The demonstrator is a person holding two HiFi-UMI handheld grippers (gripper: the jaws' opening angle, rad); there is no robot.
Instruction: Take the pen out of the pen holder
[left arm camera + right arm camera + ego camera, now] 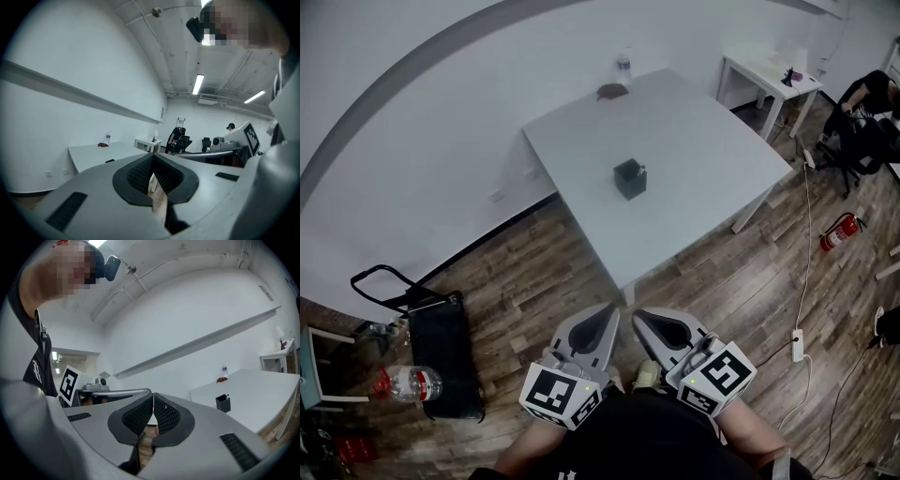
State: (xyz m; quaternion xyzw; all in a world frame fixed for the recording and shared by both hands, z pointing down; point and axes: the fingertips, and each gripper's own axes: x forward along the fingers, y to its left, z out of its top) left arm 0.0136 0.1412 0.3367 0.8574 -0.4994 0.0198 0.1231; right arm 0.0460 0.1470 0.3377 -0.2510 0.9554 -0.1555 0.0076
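Note:
A small dark pen holder (630,178) stands upright near the middle of the white table (703,159), and a pen tip (641,169) just shows above its rim. The right gripper view shows the pen holder (223,403) far off on the table. My left gripper (609,314) and my right gripper (639,319) are side by side close to the person's body, over the wooden floor and well short of the table's near corner. Both are shut with nothing between the pads. The left gripper (152,157) and the right gripper (153,397) show tips that meet.
A clear bottle (623,66) and a brown-red object (611,91) sit at the table's far edge. On the floor are a black case (441,352), a water bottle (412,382), a fire extinguisher (842,232) and a power strip (798,344). A smaller white table (769,75) stands far right.

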